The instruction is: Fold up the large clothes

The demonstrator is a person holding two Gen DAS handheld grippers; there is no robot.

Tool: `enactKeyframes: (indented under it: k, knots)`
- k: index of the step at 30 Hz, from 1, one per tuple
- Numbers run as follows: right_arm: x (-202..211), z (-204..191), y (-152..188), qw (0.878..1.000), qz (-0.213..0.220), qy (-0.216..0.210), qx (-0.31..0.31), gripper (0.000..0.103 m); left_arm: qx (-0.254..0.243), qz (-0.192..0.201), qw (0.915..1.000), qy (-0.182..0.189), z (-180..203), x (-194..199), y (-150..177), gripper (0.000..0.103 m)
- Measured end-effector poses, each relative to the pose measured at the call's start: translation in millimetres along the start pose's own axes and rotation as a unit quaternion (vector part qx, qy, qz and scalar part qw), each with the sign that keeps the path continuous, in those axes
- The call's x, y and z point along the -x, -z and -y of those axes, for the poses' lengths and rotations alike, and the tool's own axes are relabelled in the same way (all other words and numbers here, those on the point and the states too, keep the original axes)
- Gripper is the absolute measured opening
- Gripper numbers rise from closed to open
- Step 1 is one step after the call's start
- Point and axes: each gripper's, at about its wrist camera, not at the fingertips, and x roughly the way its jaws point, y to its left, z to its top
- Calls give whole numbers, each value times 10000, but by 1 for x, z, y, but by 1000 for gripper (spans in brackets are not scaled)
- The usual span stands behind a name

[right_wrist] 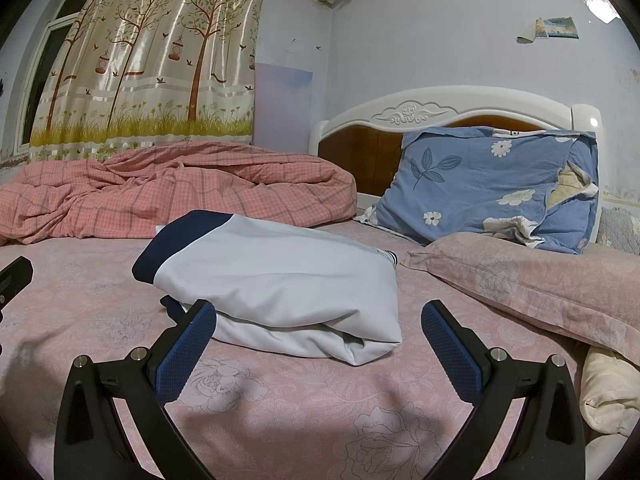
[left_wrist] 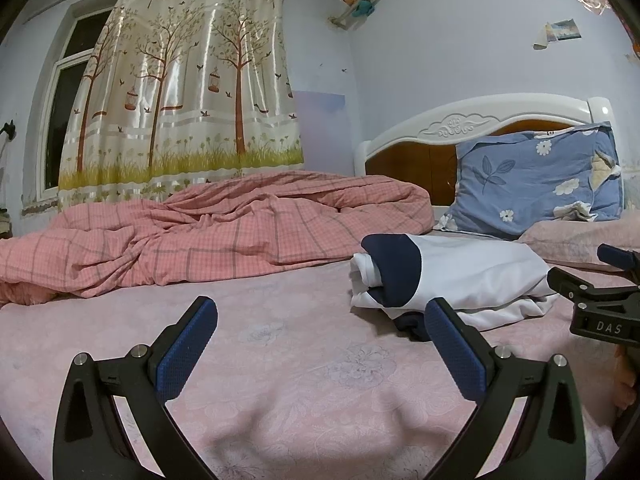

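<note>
We see the left gripper (left_wrist: 320,316) spread wide over the pink floral bedsheet (left_wrist: 280,360), nothing between its blue-padded fingers (left_wrist: 188,352). From this view the folded white garment (left_wrist: 472,276) with its navy sleeve (left_wrist: 396,268) lies at about one o'clock, just beyond the right-hand finger, resting on the sheet. At three o'clock the black body of the other tool pokes in, marked "DAS".

In the right wrist view the right gripper (right_wrist: 318,320) is likewise released, its jaws wide apart and empty. The garment (right_wrist: 288,280) sits at twelve o'clock, directly ahead. Its near folded edge lies just behind the left-hand finger (right_wrist: 184,352), which overlaps its corner. We cannot tell whether they touch. The navy sleeve (right_wrist: 180,236) drapes over the bundle's far left end.

At ten o'clock a rumpled pink checked quilt (right_wrist: 180,188) is heaped near the tree-print curtain (right_wrist: 152,52). At two o'clock a blue flowered pillow (right_wrist: 480,180) leans on the white headboard (right_wrist: 440,104), with a pink pillow (right_wrist: 540,284) lying in front of it.
</note>
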Motion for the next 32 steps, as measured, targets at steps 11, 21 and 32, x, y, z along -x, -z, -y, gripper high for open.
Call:
enactKeyframes:
  k: [11,21,32]
  knots:
    - [-2,2,1,9999,-79,-11,-84,103,-196,92,9997,62,6,2,1,103]
    - [2,1,3,9999,-88,15,-105,103,-166,143,9998,31,4,6,2,103]
    - [1,1,2,9999,-85,12,-110,103,-134,97,9998,-62,-5,11,2,103]
